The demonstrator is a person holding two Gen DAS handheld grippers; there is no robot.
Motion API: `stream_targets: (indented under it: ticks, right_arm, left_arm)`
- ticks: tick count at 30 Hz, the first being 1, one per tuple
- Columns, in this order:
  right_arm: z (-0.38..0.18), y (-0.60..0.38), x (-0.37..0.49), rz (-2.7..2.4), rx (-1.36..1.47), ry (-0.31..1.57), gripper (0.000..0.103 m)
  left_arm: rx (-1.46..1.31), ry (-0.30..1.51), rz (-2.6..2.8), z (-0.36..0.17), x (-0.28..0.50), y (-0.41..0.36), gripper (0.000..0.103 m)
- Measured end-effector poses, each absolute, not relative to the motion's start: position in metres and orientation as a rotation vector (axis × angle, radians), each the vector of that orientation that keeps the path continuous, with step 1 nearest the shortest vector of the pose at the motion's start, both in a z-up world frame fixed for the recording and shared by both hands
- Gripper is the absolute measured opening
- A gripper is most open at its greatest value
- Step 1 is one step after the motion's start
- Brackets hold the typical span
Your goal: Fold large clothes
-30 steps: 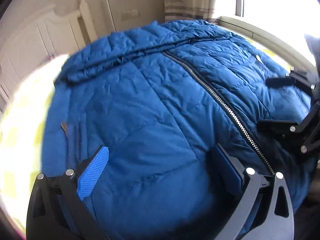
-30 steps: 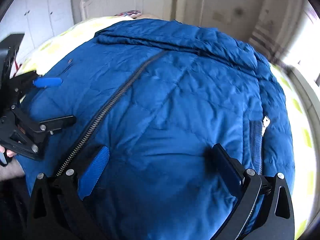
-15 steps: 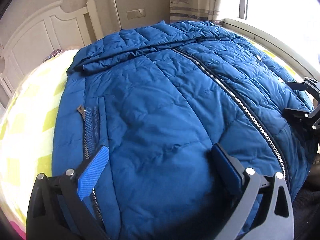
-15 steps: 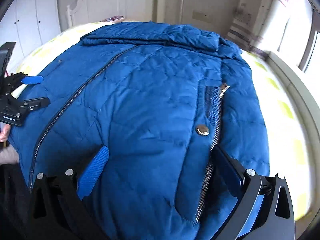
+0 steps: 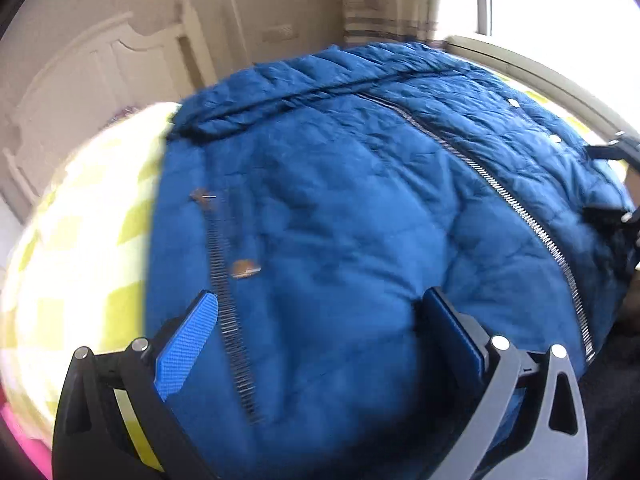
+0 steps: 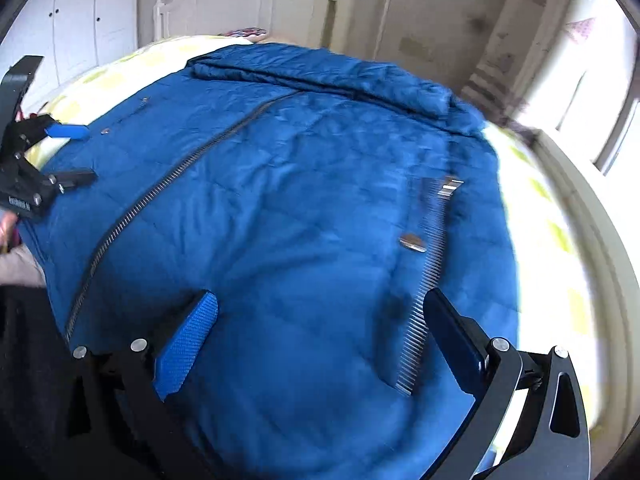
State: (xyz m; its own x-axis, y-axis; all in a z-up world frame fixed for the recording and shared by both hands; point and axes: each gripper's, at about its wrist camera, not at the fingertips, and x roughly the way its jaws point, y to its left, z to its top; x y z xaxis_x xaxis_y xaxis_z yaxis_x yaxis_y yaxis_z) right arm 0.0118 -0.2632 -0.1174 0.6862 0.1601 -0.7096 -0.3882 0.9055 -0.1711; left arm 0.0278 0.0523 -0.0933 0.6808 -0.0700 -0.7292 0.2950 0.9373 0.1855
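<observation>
Both the left claw and right claw gape wide over a blue jacket spread on the bed.

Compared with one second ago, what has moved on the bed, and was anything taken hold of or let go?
Both tools have moved outward, away from the centre zipper: the left tool now hovers by the left pocket zipper, the right tool by the right pocket zipper. Nothing was gripped or released; both stay open. The blue jacket still lies flat and zipped on the bed.
</observation>
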Motion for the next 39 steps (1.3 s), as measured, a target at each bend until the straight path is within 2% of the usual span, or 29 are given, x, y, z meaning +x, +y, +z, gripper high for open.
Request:
stream_targets:
  ticks: [4,10,13,14,15,16,17,18,19,20,22,24,26,31,39]
  right_arm:
    - [-0.109,-0.302,-0.009,0.242,-0.249,0.721,0.098]
    - [-0.134,-0.355,-0.009,0.198,-0.035,0.824,0.099]
    - [-0.139,-0.35,-0.015,0.195,-0.084,0.811,0.099]
    - [-0.14,-0.346,-0.017,0.2,-0.102,0.808,0.096]
    - [-0.138,-0.342,-0.02,0.228,-0.103,0.785,0.082]
    - [-0.136,-0.338,-0.023,0.251,-0.093,0.767,0.069]
    - [-0.136,-0.336,-0.023,0.258,-0.084,0.756,0.065]
    - [-0.136,-0.334,-0.025,0.263,-0.072,0.746,0.059]
    - [-0.136,-0.333,-0.025,0.275,-0.05,0.732,0.052]
    - [-0.135,-0.334,-0.025,0.286,-0.024,0.722,0.049]
    - [-0.134,-0.342,-0.024,0.303,0.064,0.694,0.035]
    - [-0.132,-0.347,-0.024,0.316,0.122,0.672,0.028]
    - [-0.127,-0.353,-0.026,0.322,0.174,0.654,0.02]
    - [-0.103,-0.371,-0.048,0.405,0.307,0.58,0.014]
    - [-0.001,-0.379,-0.133,0.527,0.291,0.269,0.011]
  left_arm:
    - [0.248,0.777,-0.135,-0.084,0.011,0.089,0.101]
    - [0.064,0.852,-0.135,-0.094,0.01,0.141,0.101]
    - [0.041,0.858,-0.173,-0.096,0.005,0.142,0.101]
    - [0.031,0.863,-0.206,-0.097,0.004,0.141,0.101]
    - [0.018,0.875,-0.241,-0.099,0.003,0.138,0.1]
    - [0.041,0.868,-0.261,-0.099,0.0,0.13,0.096]
    - [0.072,0.866,-0.268,-0.099,0.0,0.123,0.093]
    - [0.085,0.861,-0.286,-0.098,-0.002,0.117,0.08]
    - [0.073,0.856,-0.303,-0.097,-0.001,0.115,0.058]
    - [0.021,0.854,-0.325,-0.094,0.002,0.117,0.05]
    - [-0.086,0.85,-0.369,-0.094,0.009,0.126,0.03]
    - [-0.17,0.83,-0.389,-0.092,0.01,0.135,0.021]
    - [-0.225,0.789,-0.407,-0.084,0.005,0.142,0.018]
    - [-0.363,0.656,-0.5,-0.047,-0.02,0.162,0.011]
    - [-0.48,0.311,-0.678,0.034,-0.103,0.203,0.009]
